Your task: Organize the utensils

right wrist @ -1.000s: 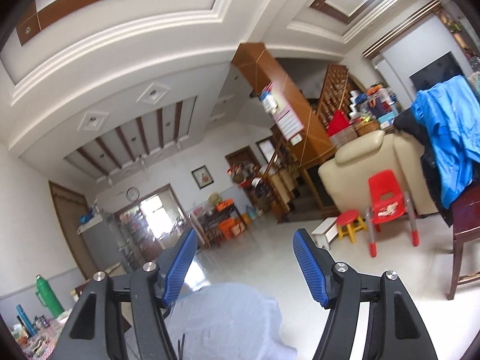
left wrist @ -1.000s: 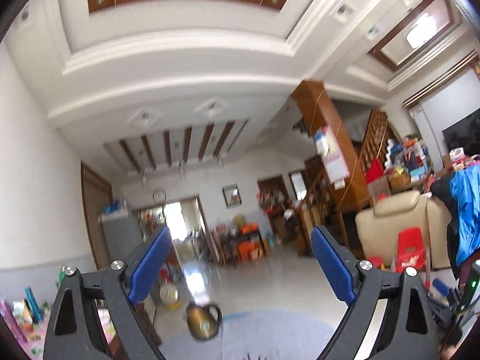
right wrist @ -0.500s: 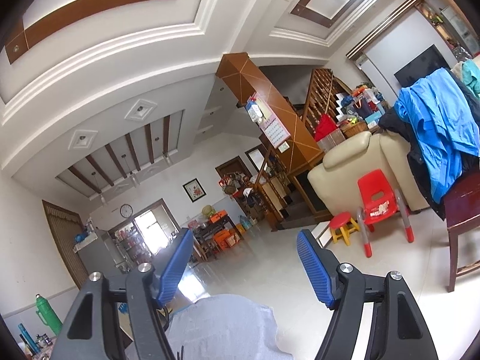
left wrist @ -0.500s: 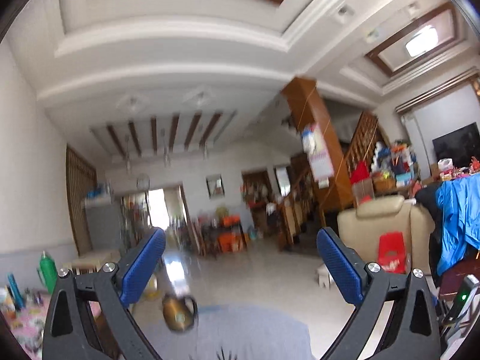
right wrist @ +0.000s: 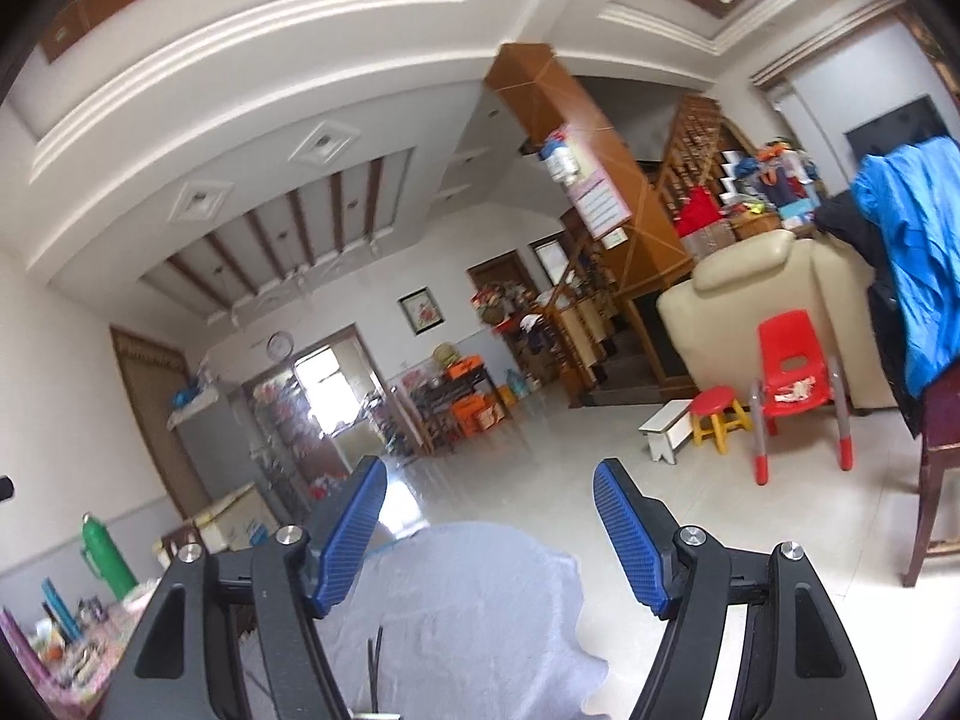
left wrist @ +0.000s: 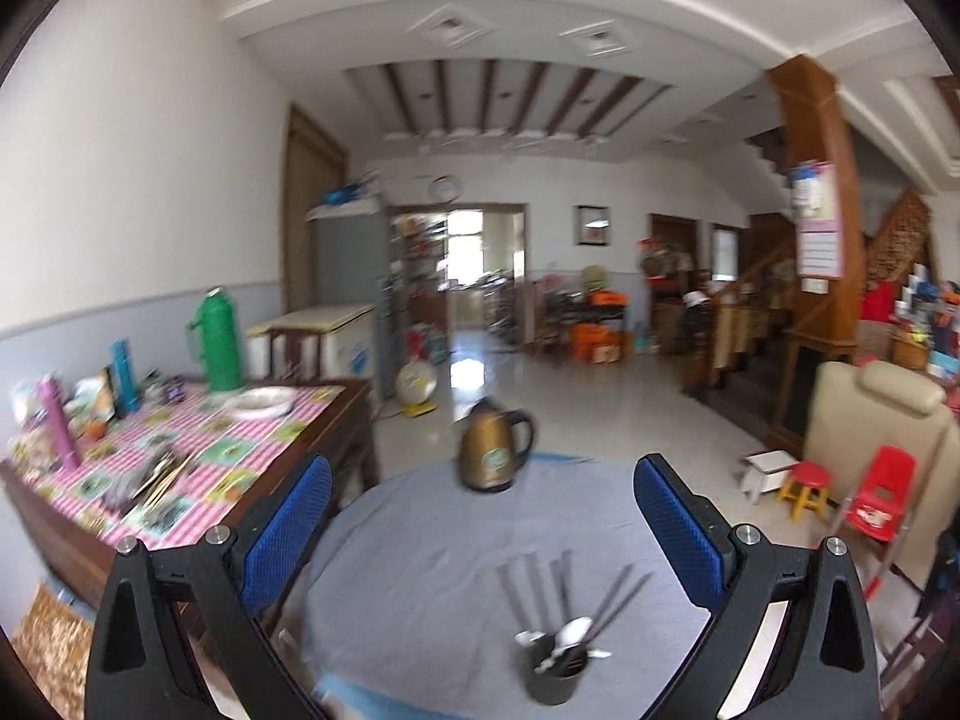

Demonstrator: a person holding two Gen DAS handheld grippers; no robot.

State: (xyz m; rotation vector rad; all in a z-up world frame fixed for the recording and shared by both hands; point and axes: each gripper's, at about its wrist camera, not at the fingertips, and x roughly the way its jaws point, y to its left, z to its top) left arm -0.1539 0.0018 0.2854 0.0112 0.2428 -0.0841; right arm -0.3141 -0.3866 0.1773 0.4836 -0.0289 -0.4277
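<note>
Left gripper [left wrist: 483, 516]: jaws spread wide, blue pads well apart, nothing between them; it points slightly down over a round table under a grey cloth [left wrist: 420, 546].

Task items sit near the lower edge of the left wrist view: a dark utensil cup [left wrist: 553, 673] standing on the cloth, holding dark chopsticks [left wrist: 543, 591] that fan upward and two metal spoons [left wrist: 570, 636] (exact count of sticks is hard to tell through the blur). The cup lies between the two fingers in the picture but lower down, clear of both pads.

A gold electric kettle [left wrist: 493, 447] stands at the far side of the same table, well apart from the cup.

Left of it, a wooden side table with a pink checked cover [left wrist: 240, 438] carries a green thermos [left wrist: 217, 341], a white plate [left wrist: 263, 401] and assorted bottles.

Right gripper [right wrist: 489, 540]: jaws parted a fair way, less than the left's, empty. It looks level across the room; only the grey cloth's near edge shows beneath it, with a thin dark stick tip [right wrist: 376, 669] poking up at the bottom. Red child's chair [right wrist: 792, 375] and red-topped stool [right wrist: 715, 414] stand on the tile floor beyond.
</note>
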